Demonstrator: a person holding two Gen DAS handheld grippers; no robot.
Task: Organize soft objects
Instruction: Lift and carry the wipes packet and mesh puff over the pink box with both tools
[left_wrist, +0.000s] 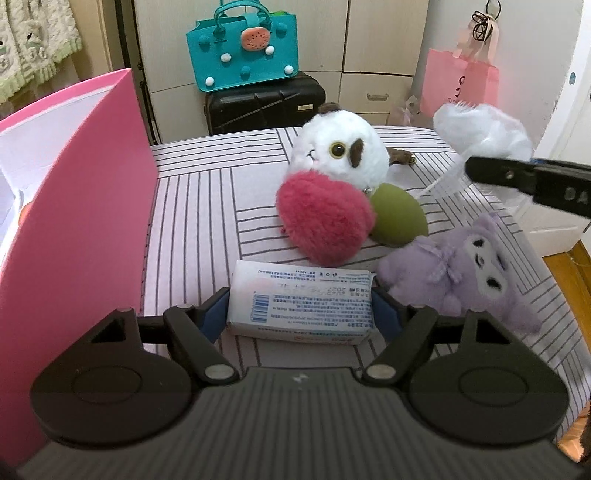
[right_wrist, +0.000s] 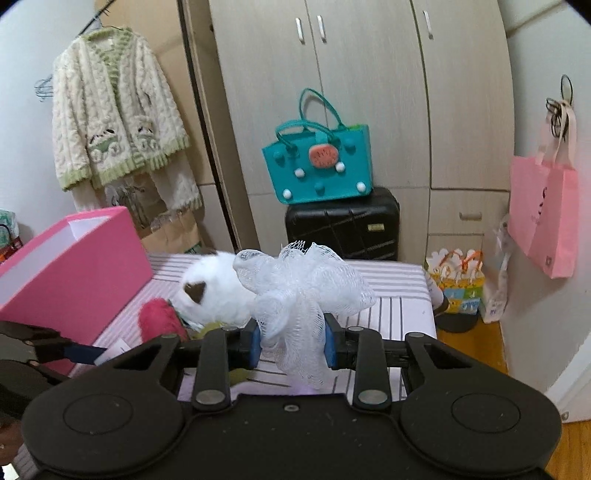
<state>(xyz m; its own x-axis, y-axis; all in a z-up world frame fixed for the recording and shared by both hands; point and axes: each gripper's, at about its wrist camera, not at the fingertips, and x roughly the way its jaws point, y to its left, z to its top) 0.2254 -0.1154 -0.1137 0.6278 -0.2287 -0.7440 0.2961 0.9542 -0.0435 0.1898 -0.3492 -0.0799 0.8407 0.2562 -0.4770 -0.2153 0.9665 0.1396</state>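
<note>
Tissues in a flat white pack (left_wrist: 301, 303) sat between the blue pads of the left gripper (left_wrist: 300, 314) in the left wrist view, both pads touching its short ends, the pack lying on the striped bed cover (left_wrist: 199, 206) near its front edge. Beyond it lay a red fluffy heart (left_wrist: 322, 218), touching a green egg-shaped sponge (left_wrist: 400, 216) and leaning on a white owl plush (left_wrist: 341, 149). A purple plush (left_wrist: 469, 275) lay by the cover's right edge, just beside the pack. An open pink box (left_wrist: 79, 206) stood along the left edge. At upper right the other tool's finger carried a white mesh puff (left_wrist: 485, 133) off the cover.

Seen from the right wrist, the right gripper (right_wrist: 293, 343) was clenched on the mesh puff (right_wrist: 303, 288), its blue pads squeezing the netting's waist, held above the cover (right_wrist: 402, 295). Behind it were the owl plush (right_wrist: 214, 291), the red heart (right_wrist: 159, 317) and the pink box (right_wrist: 85, 266) on the left side. A teal bag (right_wrist: 319, 166) sat on a black suitcase (right_wrist: 343, 221).
</note>
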